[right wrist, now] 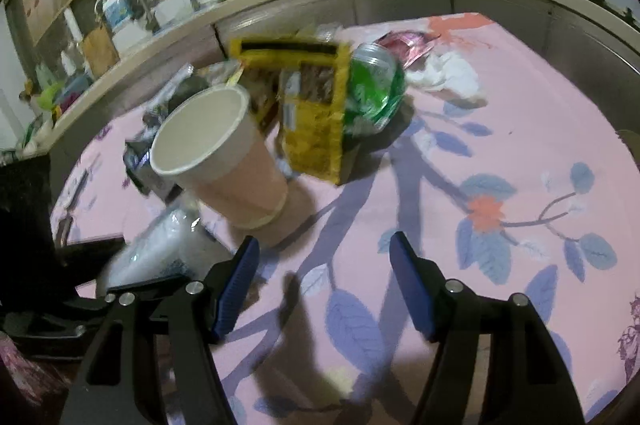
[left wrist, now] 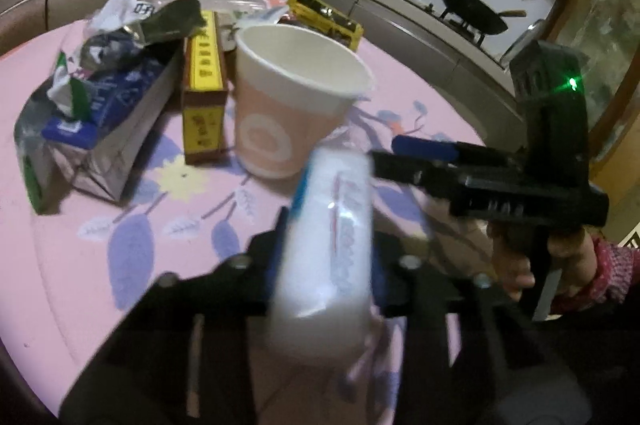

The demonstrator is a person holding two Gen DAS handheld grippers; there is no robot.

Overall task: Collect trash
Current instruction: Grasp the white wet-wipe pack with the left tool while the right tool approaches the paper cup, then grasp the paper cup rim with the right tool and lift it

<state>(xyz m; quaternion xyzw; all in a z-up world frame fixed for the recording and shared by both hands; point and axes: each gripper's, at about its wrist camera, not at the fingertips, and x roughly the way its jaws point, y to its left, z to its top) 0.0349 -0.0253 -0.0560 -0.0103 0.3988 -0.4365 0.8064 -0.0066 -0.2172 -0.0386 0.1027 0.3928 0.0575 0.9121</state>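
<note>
Left wrist view: the left claw (left wrist: 326,257) is clamped on a white, soft tissue packet (left wrist: 328,249), held over the pink flowered bench (left wrist: 80,285). Ahead stand a paper cup (left wrist: 292,105), a yellow carton (left wrist: 204,81) and crumpled wrappers (left wrist: 120,37).

Right wrist view: the right claw (right wrist: 324,289) gapes empty. The cup stands beside a yellow wrapper (right wrist: 316,133) and a green plastic bottle (right wrist: 372,89).

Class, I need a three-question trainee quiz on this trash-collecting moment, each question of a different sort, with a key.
1. True or false: the paper cup lies on its side.
2. What sits between the left gripper's jaws? A) white packet B) green bottle C) yellow wrapper
3. Fill in: the right gripper's jaws are ____, with nothing between them.

Key: 1 false, it stands upright on the pink tablecloth; 2 A; 3 open.
</note>
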